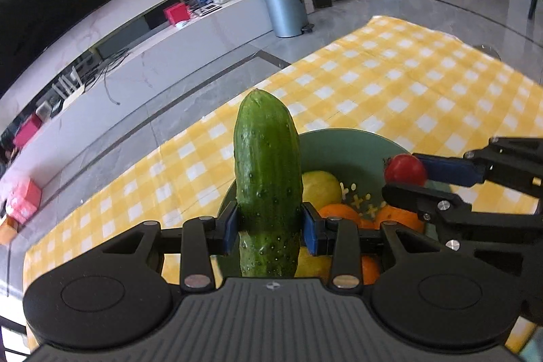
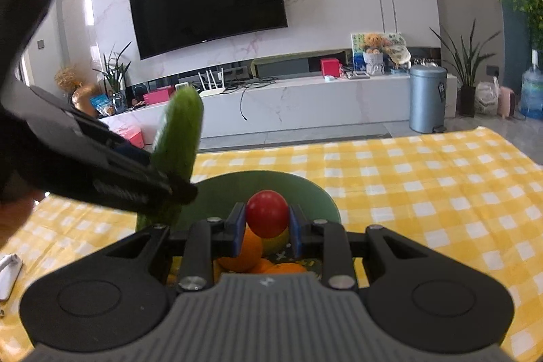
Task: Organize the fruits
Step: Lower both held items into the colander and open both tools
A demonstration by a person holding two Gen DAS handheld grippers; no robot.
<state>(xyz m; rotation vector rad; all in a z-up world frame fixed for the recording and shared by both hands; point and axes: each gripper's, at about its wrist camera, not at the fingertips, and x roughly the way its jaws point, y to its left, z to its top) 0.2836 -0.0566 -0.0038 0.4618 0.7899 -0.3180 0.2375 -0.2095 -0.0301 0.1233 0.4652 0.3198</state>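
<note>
My left gripper [image 1: 268,228] is shut on a green cucumber [image 1: 266,178], held upright above the near rim of a green bowl [image 1: 339,145]. My right gripper [image 2: 266,228] is shut on a small red tomato [image 2: 267,214] and hovers over the same bowl [image 2: 305,192]. The right gripper with the tomato [image 1: 404,169] also shows at the right of the left wrist view. The cucumber [image 2: 180,131] and the left gripper show at the left of the right wrist view. The bowl holds oranges [image 1: 339,212] and a yellow-green fruit [image 1: 320,185].
The bowl stands on a table with a yellow and white checked cloth [image 1: 407,83]. A white object [image 2: 8,273] lies at the table's left edge. Beyond are a grey floor, a white TV bench [image 2: 305,104] and a blue-grey bin [image 2: 427,97].
</note>
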